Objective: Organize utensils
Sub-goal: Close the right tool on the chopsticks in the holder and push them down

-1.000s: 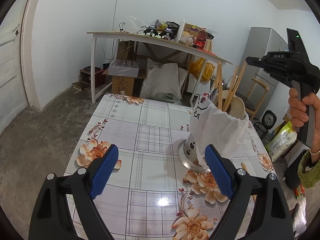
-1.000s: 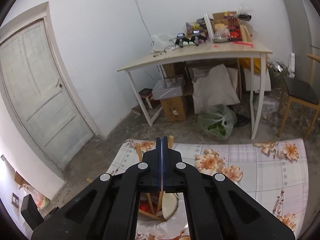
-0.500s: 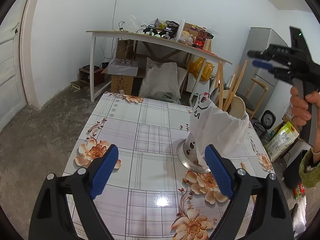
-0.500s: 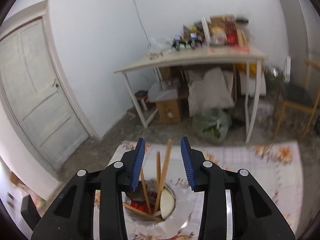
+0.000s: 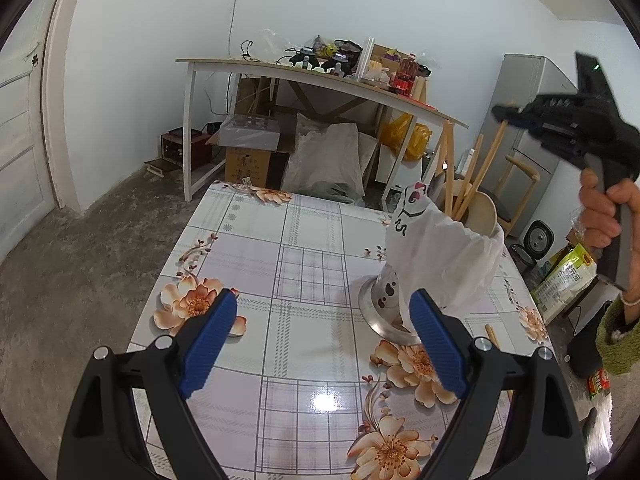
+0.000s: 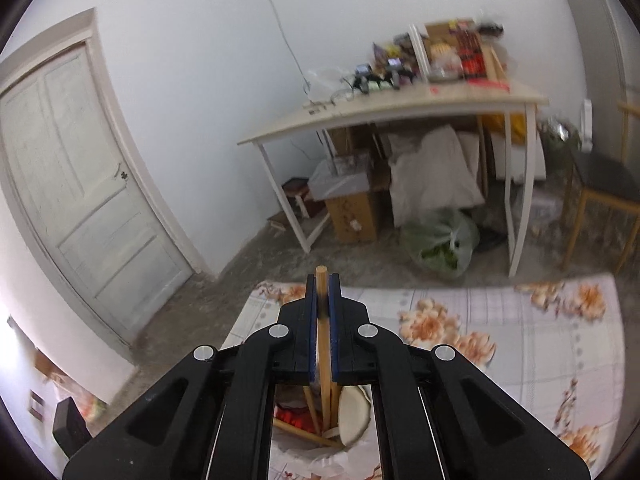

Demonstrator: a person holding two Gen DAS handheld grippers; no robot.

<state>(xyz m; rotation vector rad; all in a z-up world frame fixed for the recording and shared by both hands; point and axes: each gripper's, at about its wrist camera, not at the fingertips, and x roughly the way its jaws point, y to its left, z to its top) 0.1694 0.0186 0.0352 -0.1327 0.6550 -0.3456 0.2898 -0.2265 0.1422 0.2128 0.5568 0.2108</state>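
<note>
A holder wrapped in a white plastic bag [image 5: 440, 256] stands on a metal base [image 5: 370, 308] at the right of the flowered table [image 5: 280, 248]. Wooden chopsticks [image 5: 472, 176] and a pale spoon [image 5: 482, 212] stick out of it. My right gripper [image 6: 322, 280] hangs over the holder's mouth [image 6: 316, 420], its jaws closing, the pads pressed on one upright chopstick [image 6: 326, 380]. The left wrist view shows that gripper [image 5: 504, 114] above the holder in a person's hand [image 5: 604, 208]. My left gripper [image 5: 320, 308] stands open and holds nothing, low over the table in front of the holder.
A loose chopstick [image 5: 492, 334] lies on the table right of the holder. Behind stands a white desk [image 5: 320, 76] heaped with clutter, with boxes and sacks under it. A fridge [image 5: 532, 120], a wooden chair [image 6: 600, 188] and a door [image 6: 80, 184] line the room.
My right gripper was shut, then opened around the chopsticks in the holder, and has now shut on one of them. The left gripper has not moved.
</note>
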